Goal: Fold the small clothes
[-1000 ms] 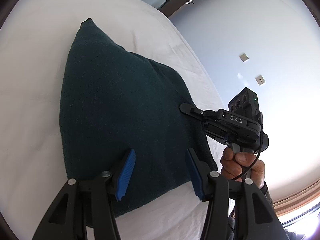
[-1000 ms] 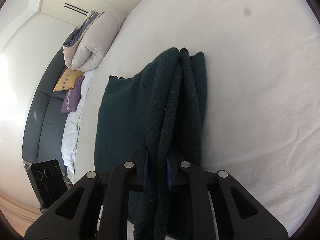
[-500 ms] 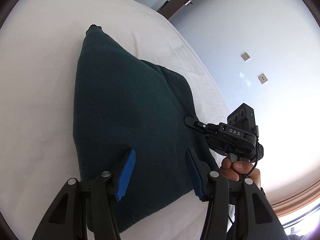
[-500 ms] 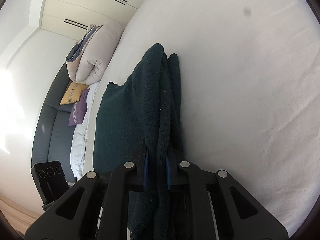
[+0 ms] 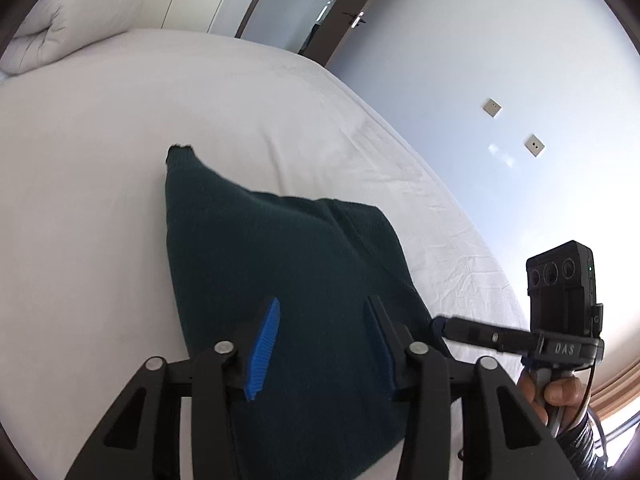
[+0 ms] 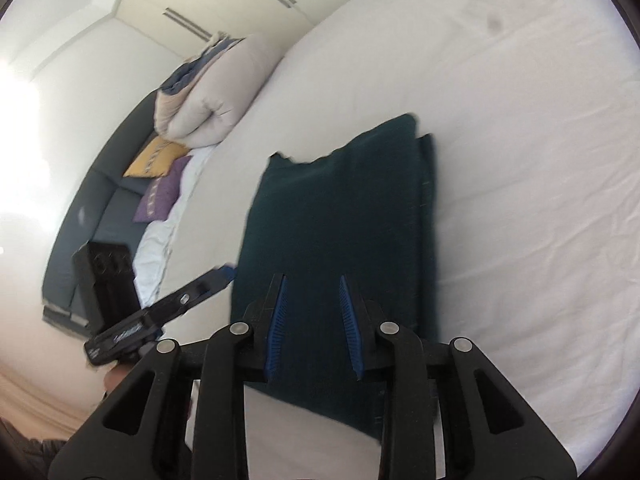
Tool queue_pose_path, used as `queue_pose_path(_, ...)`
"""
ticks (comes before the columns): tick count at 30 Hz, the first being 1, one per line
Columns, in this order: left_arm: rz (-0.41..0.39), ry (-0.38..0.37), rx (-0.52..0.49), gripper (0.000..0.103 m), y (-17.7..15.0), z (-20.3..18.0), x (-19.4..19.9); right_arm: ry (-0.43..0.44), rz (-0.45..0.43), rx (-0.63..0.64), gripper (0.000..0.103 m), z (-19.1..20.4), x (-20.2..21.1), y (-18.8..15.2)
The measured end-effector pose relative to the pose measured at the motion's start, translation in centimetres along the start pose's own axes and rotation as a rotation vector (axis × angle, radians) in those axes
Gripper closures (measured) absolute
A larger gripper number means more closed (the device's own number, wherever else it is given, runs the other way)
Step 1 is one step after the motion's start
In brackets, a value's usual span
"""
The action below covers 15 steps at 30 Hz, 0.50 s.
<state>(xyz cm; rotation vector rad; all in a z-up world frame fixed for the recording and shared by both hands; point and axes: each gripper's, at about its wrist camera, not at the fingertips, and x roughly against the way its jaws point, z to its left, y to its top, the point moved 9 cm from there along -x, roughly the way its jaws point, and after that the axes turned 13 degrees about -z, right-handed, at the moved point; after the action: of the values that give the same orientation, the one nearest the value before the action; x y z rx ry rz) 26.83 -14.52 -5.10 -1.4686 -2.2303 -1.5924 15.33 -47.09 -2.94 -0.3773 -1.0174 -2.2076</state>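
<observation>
We see a dark green knitted garment [image 6: 340, 232] lying folded flat on the white bed [image 6: 520, 160], its doubled edge on the right in the right wrist view. Our right claw [image 6: 312, 320] hovers above it, its jaws opening, nothing between them. Our left claw [image 5: 320, 344] is above the cloth's near part, jaws closing but still apart, gripping nothing. A rolled duvet [image 6: 224, 92] and cushions [image 6: 160, 176] lie beyond.

Light: bright daylight, strongest at the left edge of the right wrist view.
Glare: white wall [image 6: 36, 92] washed out.
Blur: right wrist view smeared; left sharp.
Edges: fisheye curvature, dark corners.
</observation>
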Motion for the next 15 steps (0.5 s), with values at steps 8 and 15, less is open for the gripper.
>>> queue_pose_path(8, 0.118, 0.078, 0.018, 0.097, -0.5, 4.4, -6.9, 0.064, 0.081, -0.177, 0.085, -5.2, -2.5, -2.2)
queue_pose_path(15, 0.131, 0.009, 0.138, 0.097, -0.5, 6.0, -8.2, 0.133, 0.057, -0.296, 0.103, -8.6, -2.7, -2.8)
